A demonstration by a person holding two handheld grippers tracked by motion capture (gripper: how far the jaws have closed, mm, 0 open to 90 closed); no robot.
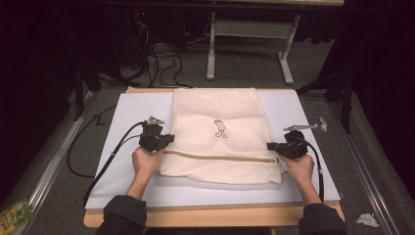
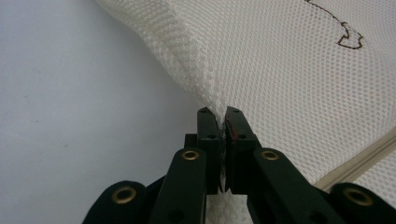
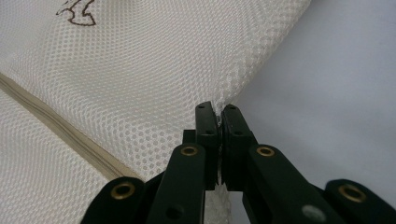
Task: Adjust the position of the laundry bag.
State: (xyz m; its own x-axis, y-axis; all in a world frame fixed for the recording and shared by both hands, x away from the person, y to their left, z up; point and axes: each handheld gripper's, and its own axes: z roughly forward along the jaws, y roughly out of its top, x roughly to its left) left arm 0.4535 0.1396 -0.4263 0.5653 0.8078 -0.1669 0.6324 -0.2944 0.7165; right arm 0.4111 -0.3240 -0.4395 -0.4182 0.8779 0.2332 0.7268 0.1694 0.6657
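High view: a cream mesh laundry bag (image 1: pixel 220 134) lies flat in the middle of the frame on a white sheet (image 1: pixel 127 117) that covers the bench (image 1: pixel 205 216). A beige zipper (image 1: pixel 220 157) runs across the bag's lower part from side to side, and a small dark outline drawing (image 1: pixel 220 129) sits near its centre. The left gripper (image 1: pixel 166 140) is at the bag's left edge, just above the zipper line, held by the left hand (image 1: pixel 145 161). The right gripper (image 1: pixel 270 146) is at the bag's right edge at about the same height, held by the right hand (image 1: pixel 299 166). A black cable (image 1: pixel 112 154) trails from the left gripper toward the lower left of the frame.

In the left gripper view the jaws are clenched on a pinched fold of the mesh at the bag's edge, with fabric rising between the pads (image 2: pixel 208 128); the zipper shows at the lower right. In the right gripper view the jaws likewise clamp the bag's mesh edge, the white sheet at the right and the zipper at the lower left.
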